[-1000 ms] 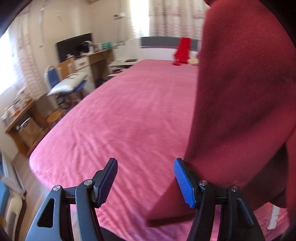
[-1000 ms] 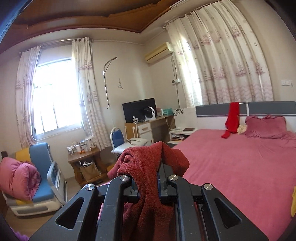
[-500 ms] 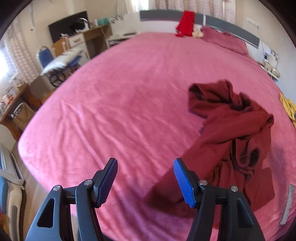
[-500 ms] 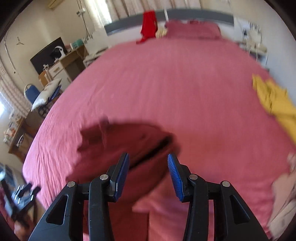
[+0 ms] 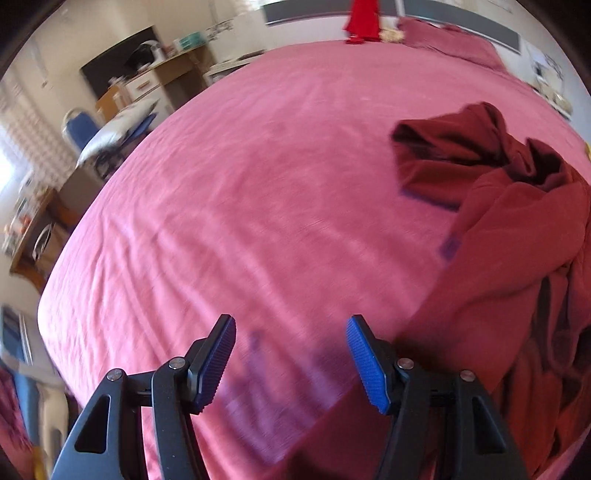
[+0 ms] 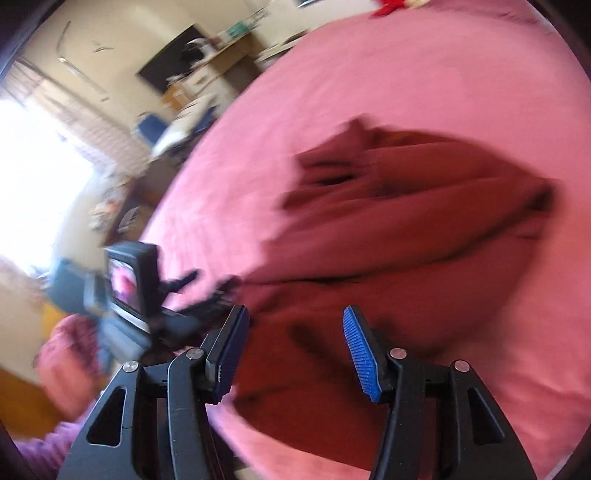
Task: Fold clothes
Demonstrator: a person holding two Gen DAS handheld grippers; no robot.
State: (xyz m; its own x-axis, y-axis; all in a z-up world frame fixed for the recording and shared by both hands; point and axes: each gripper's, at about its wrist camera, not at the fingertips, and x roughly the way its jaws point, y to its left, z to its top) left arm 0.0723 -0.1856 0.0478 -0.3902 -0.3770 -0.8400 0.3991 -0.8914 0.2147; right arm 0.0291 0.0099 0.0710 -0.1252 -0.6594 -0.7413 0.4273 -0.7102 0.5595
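Dropped a second ago from the right tool (image 6: 291,350), the dark red garment (image 5: 517,236) now lies crumpled on the pink bed (image 5: 258,192). Both tools, left (image 5: 291,360) included, hover above it, fingers apart and empty.

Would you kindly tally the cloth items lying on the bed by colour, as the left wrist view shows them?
Dark red crumpled garment: 1
Bright red cloth by the headboard: 1
Pink pillow: 1
Total: 3, on the pink bed; a yellow scrap at the right edge is too small to tell.
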